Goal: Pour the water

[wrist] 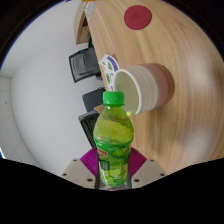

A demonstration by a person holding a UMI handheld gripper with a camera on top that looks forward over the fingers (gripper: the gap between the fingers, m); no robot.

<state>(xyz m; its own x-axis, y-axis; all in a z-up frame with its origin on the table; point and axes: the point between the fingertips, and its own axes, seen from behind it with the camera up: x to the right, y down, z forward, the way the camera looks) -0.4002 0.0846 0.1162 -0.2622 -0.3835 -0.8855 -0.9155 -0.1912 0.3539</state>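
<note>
A green plastic bottle [113,140] with a green cap stands up between my fingers. Both magenta pads [90,160] press on its lower body, so my gripper [113,168] is shut on it. The bottle is lifted and the whole view is tilted. Just beyond the bottle's cap is a white cup [140,85] with a handle, resting on a round coaster on the wooden table [185,60]. The cup's open mouth faces the bottle's cap, a short way past it.
A red round coaster [137,16] lies farther along the table. A dark office chair [86,66] stands beside the table's edge over a pale floor. A yellow-green item [110,66] sits at the table edge near the cup.
</note>
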